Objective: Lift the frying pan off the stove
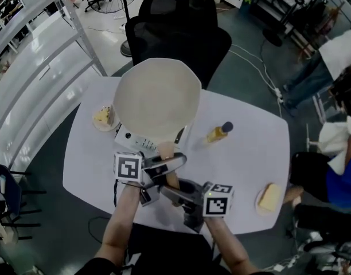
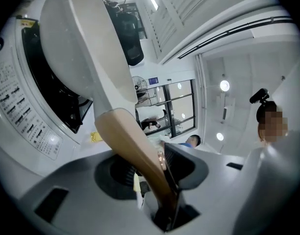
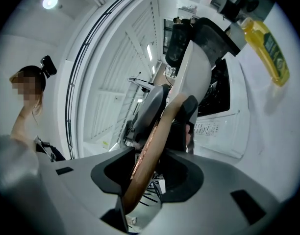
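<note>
The left gripper [image 1: 167, 164] and right gripper [image 1: 174, 195] both clamp the wooden handle [image 1: 166, 151] between their jaws. Just ahead of them the frying pan [image 1: 157, 96] hangs tilted above the stove [image 1: 131, 137].

Frying pan [image 1: 157, 99], cream inside, pale underside, tan wooden handle [image 1: 166, 152], empty, was raised over the stove [image 1: 128, 136] and tilted against its top, handle pointing toward near edge of white table [image 1: 244, 153]; stove was a white box, black glass top [image 2: 47, 82], printed control panel [image 2: 15, 111], flat mid-table under the pan
</note>
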The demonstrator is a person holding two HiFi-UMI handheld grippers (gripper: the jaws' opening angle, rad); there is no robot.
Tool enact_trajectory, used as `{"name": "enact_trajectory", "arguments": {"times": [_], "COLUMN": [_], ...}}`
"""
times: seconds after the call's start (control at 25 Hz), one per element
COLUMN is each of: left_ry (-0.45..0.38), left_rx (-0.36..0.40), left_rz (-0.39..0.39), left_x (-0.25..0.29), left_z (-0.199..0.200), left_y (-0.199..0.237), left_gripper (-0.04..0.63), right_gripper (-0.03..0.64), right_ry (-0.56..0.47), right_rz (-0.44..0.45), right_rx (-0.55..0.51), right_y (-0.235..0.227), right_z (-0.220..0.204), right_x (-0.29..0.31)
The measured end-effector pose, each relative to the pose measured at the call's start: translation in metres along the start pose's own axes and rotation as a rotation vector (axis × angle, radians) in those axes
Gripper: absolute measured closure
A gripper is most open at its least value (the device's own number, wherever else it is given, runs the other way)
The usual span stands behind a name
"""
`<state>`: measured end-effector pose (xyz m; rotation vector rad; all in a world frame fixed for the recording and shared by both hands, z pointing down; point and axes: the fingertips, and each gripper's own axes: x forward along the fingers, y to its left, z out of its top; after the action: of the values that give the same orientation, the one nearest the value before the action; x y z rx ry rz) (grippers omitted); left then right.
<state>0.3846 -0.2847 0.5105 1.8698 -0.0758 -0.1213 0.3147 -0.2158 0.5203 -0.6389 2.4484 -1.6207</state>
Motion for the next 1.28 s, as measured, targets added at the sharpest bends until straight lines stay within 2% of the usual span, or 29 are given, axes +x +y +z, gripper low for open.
{"name": "enact_trajectory", "arguments": {"times": [0.2,0.52,0.72,1.28], "left_ry": [-0.005,0.009,-0.001,-0.041], "left_rx": [0.015,0.132,0.161,0.219], "left_rz": [0.057,0.105,0.074,0.085], "left_x": [-0.013,-0.026,-0.03,-0.074], "left_z": [-0.007,-0.002,-0.004,-0.019], "left_y": [-0.006,-0.04,-0.066,-0.108], "left_gripper": [0.42,0.416,0.413,0.41], "right_gripper": [0.456,0.454,0.449,0.446], "right_ry": [0.002,-0.038,-0.045,-0.008], "right_rz": [0.046,0.115,0.157,0.186], "right_rx": [0.002,-0.056,-0.079,-0.151], "right_y": [0.015,0.053,0.085,0.134], "right_z": [-0.009,-0.005,-0.005,-0.036], "right_x": [0.005,0.011,0.013,0.031]}}
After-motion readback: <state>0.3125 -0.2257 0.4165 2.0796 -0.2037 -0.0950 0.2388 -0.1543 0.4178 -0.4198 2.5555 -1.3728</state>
